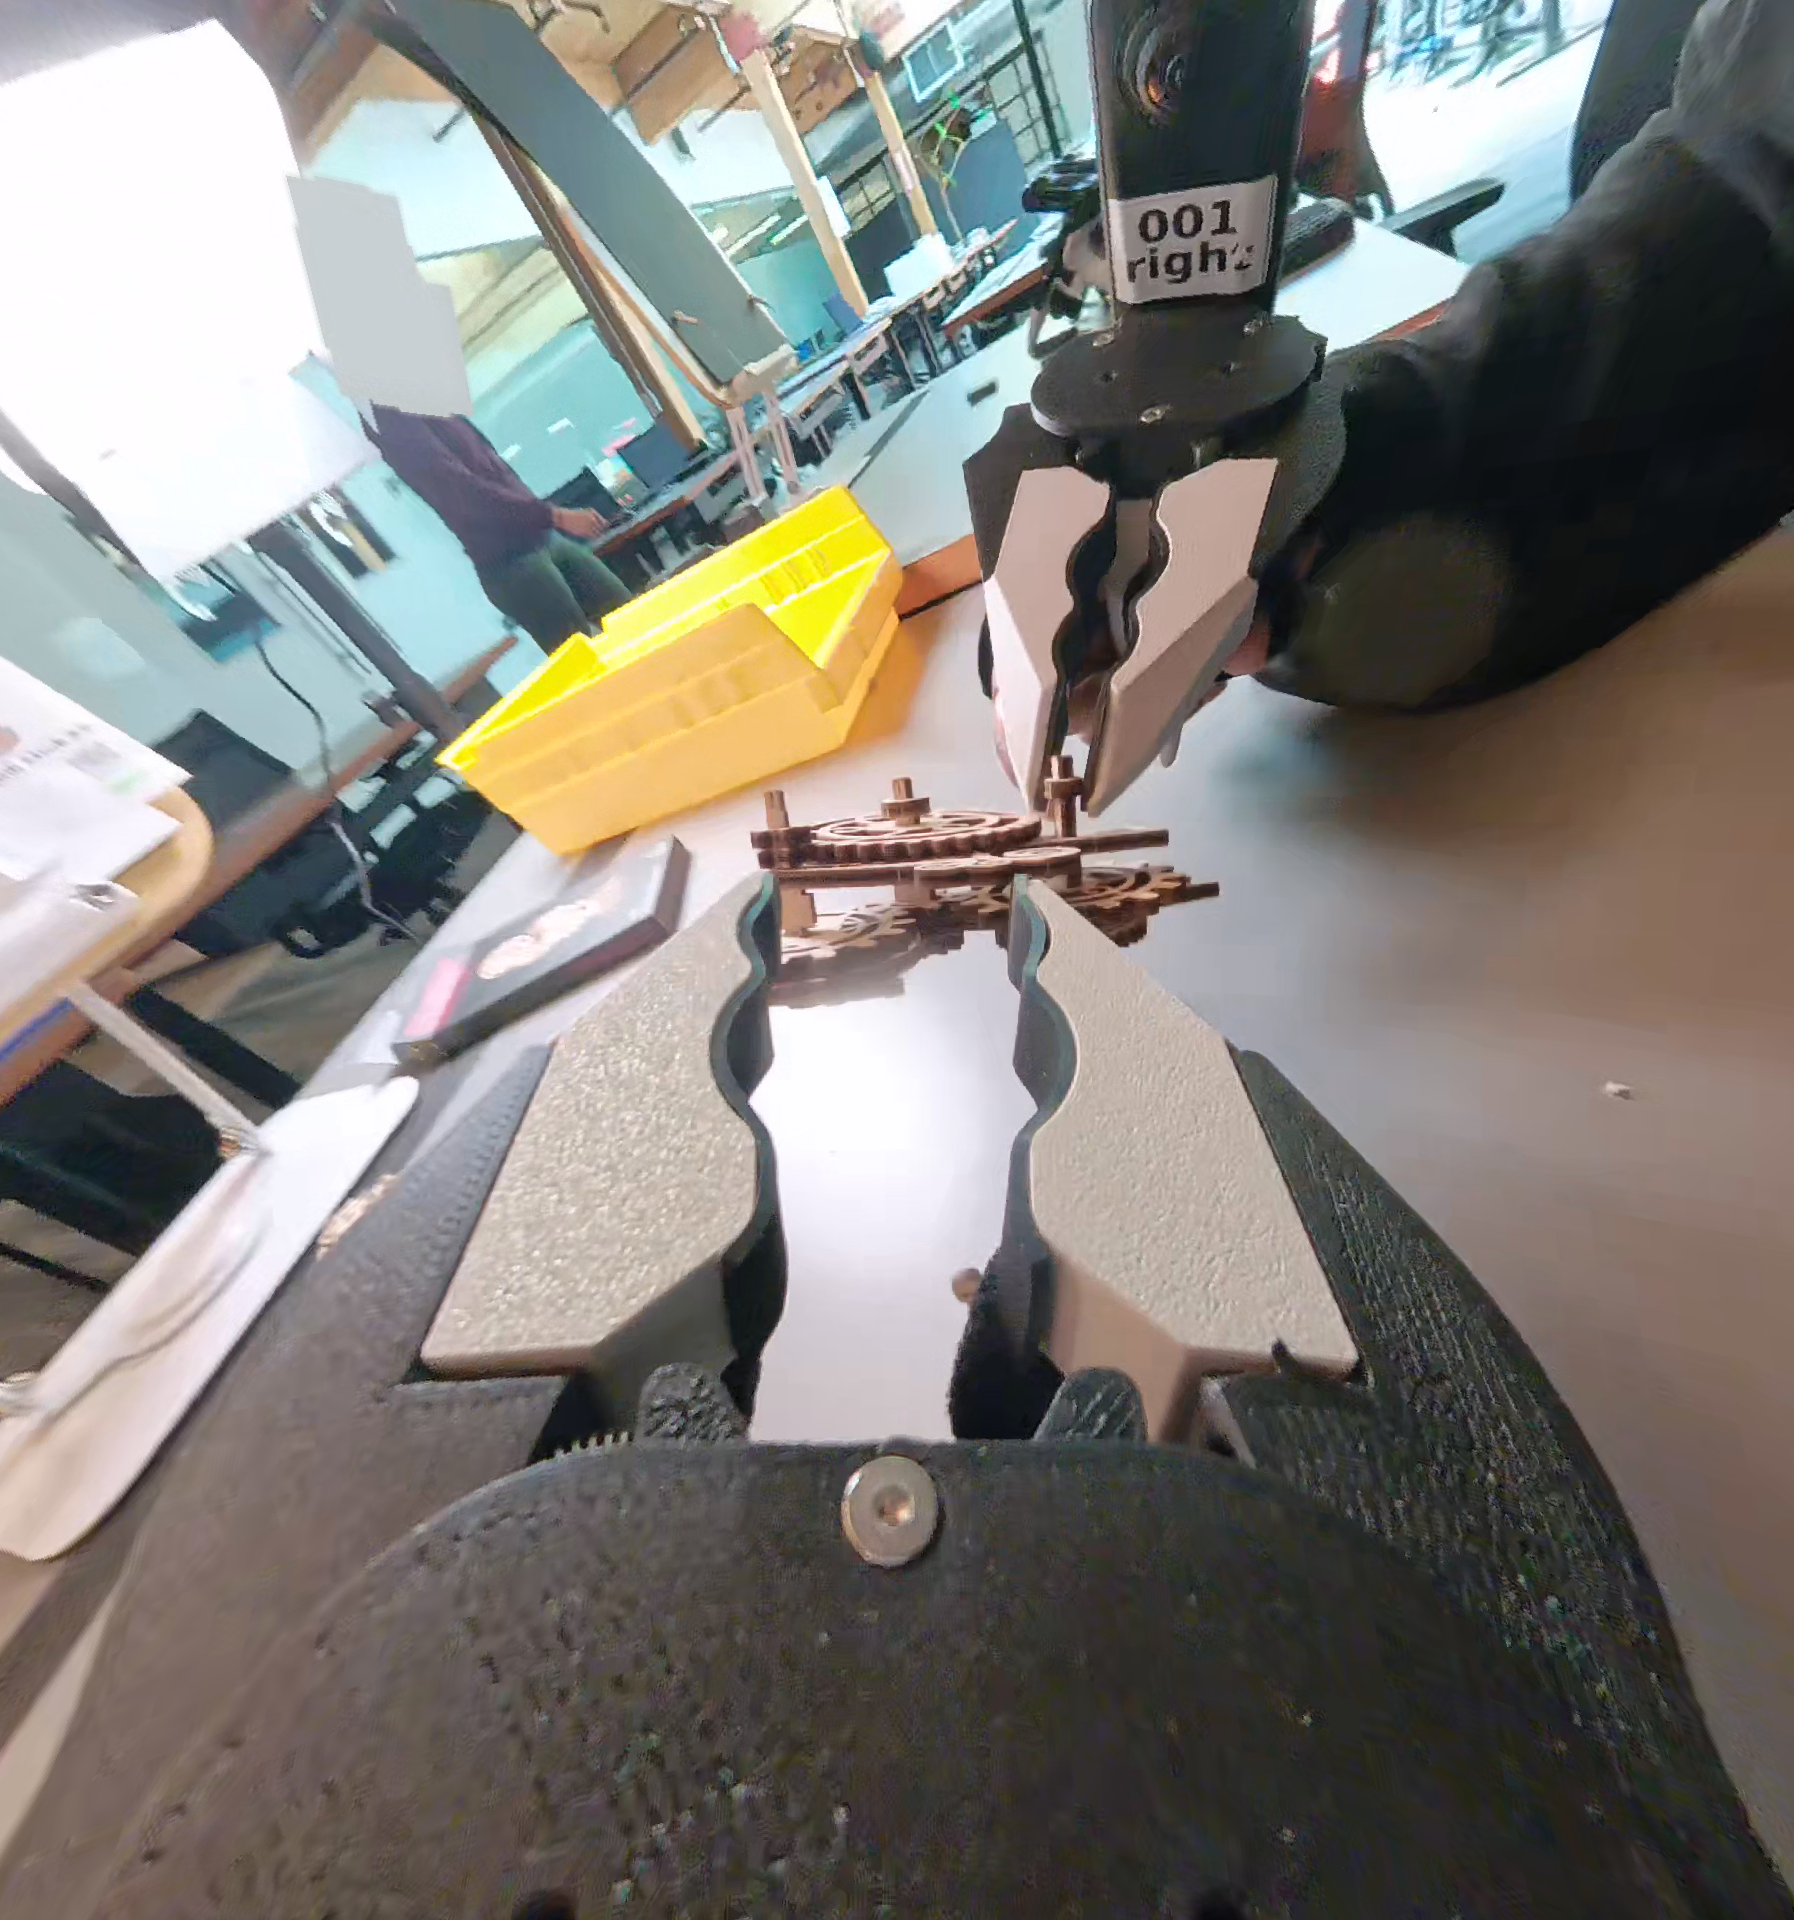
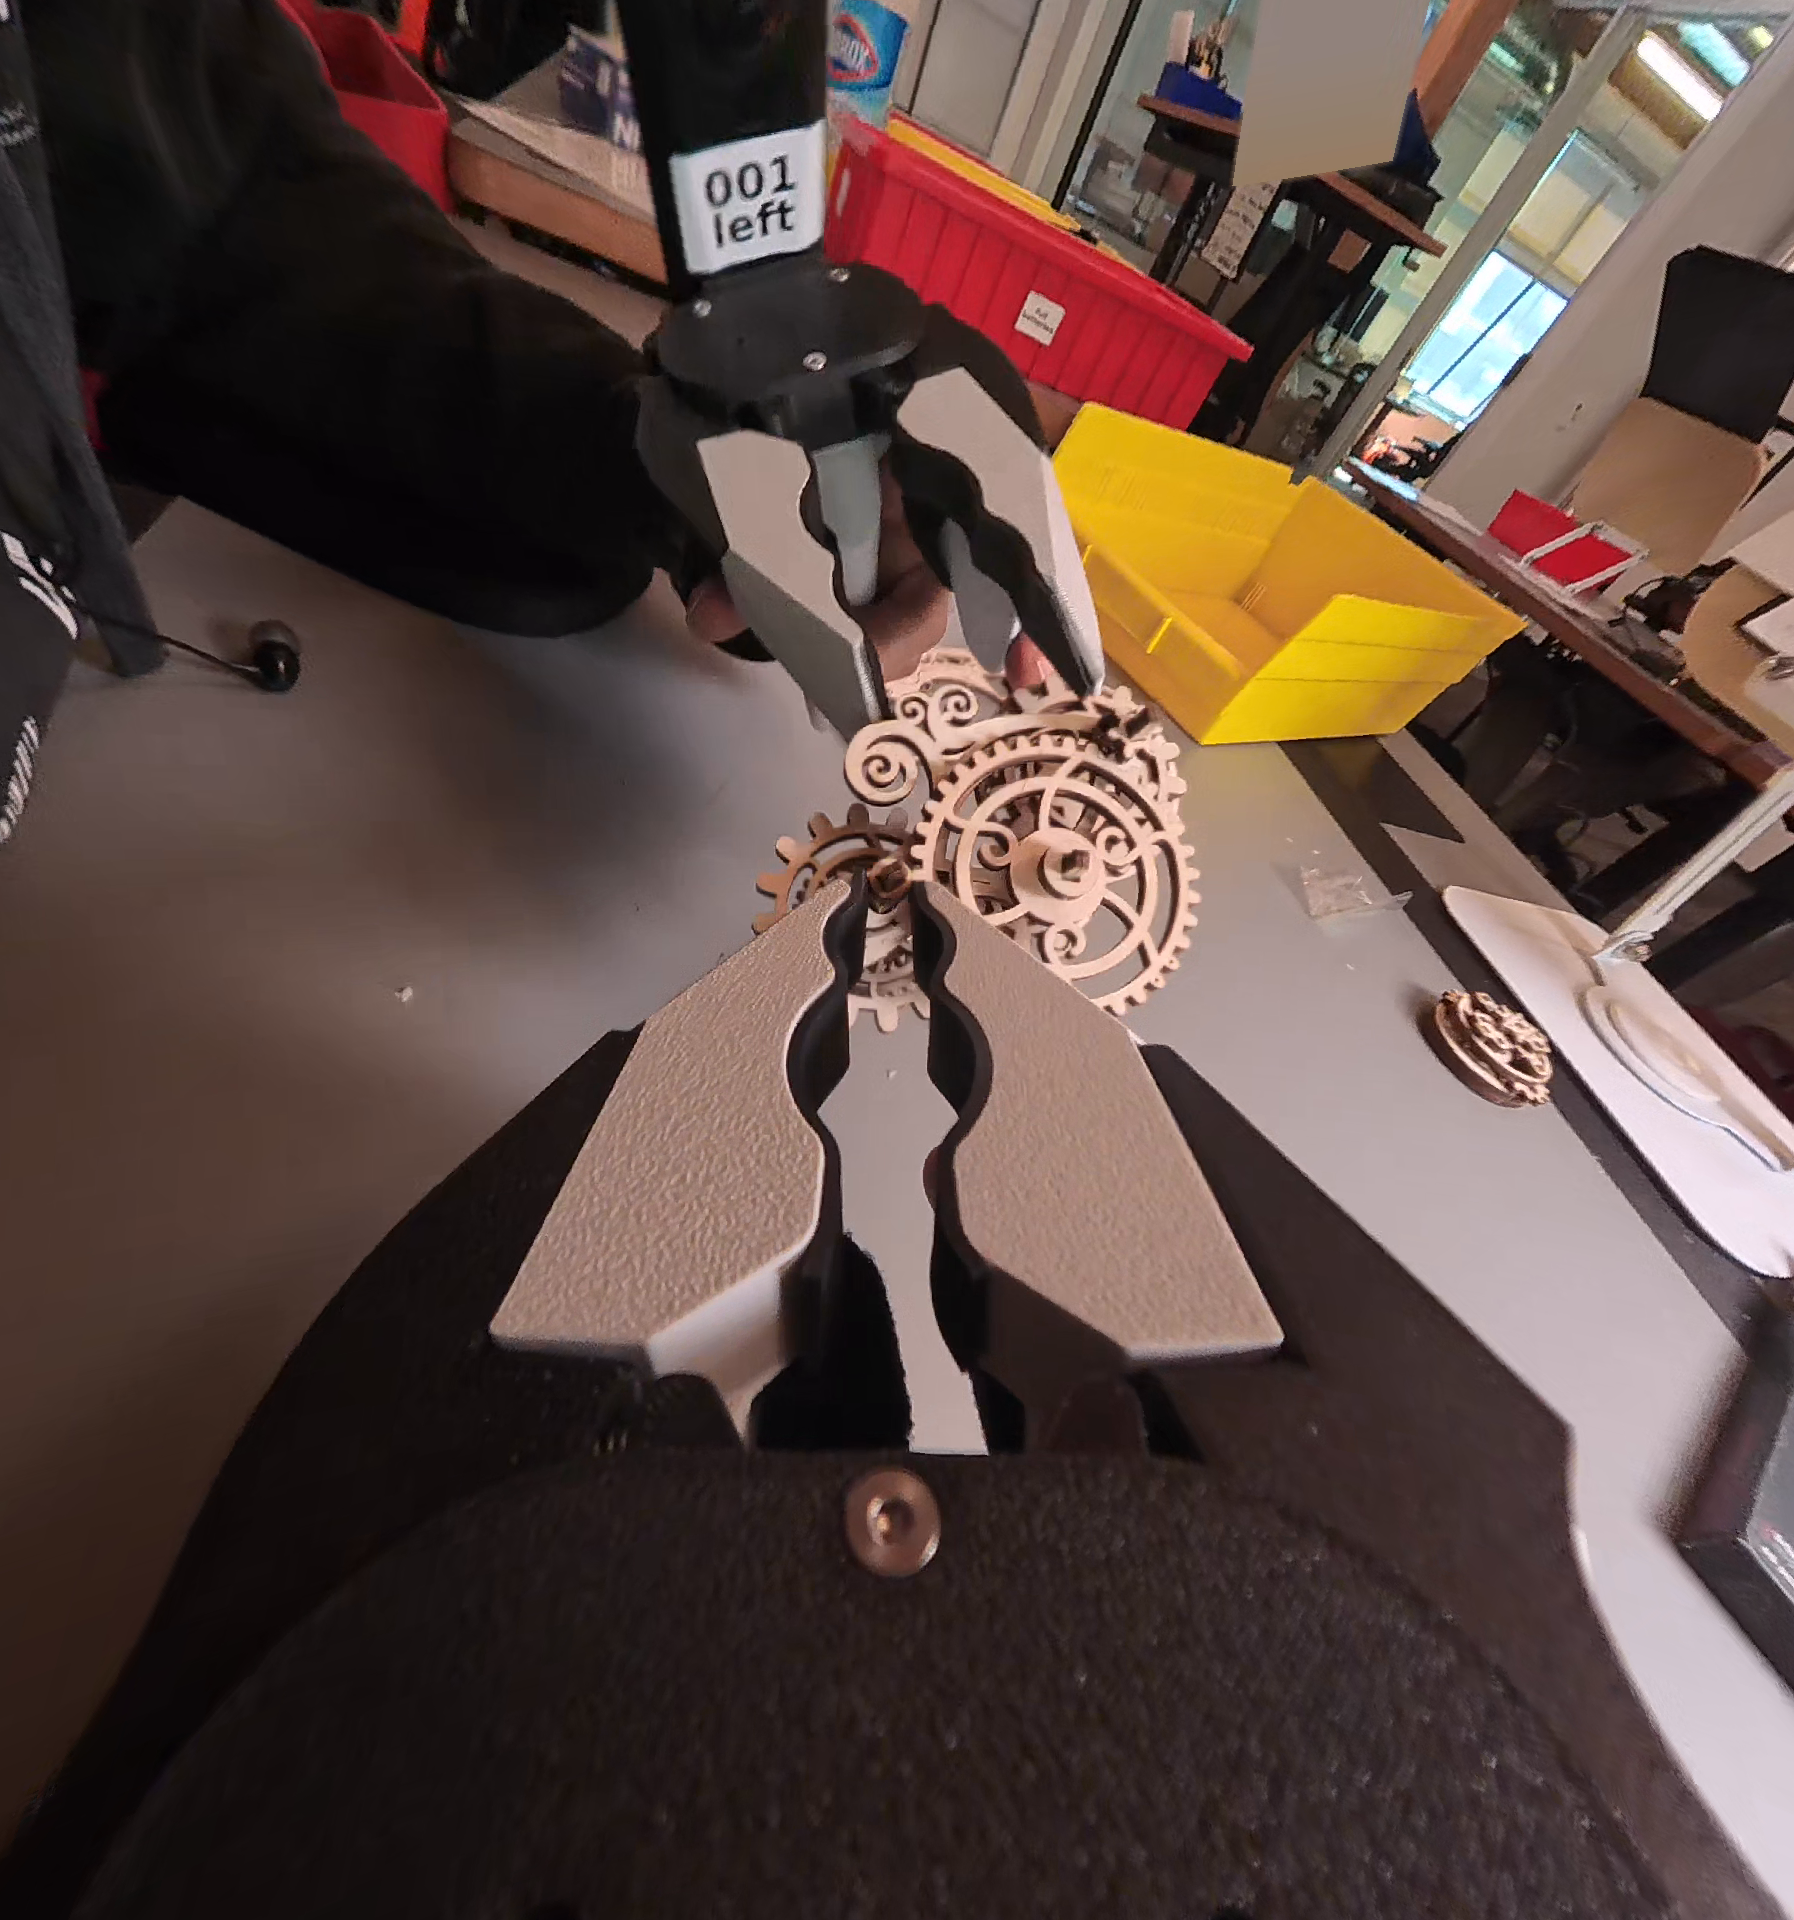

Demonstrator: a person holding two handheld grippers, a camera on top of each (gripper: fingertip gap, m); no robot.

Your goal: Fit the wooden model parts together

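A wooden gear model lies on the grey table. In the right wrist view it shows a large pale gear meshed with a small brown gear. My right gripper comes down from above and is shut on a small wooden peg that stands upright at the small gear's hub. My left gripper is open and low on the table. Its tips straddle the model's edge, and I see no clear press on the wood.
A yellow bin stands behind the model. A black box lies to the left. A loose round wooden part lies beside a white lamp base. Red bins stand at the back. A person stands far off. One gripper's finger ends stand about 5 cm off the other's.
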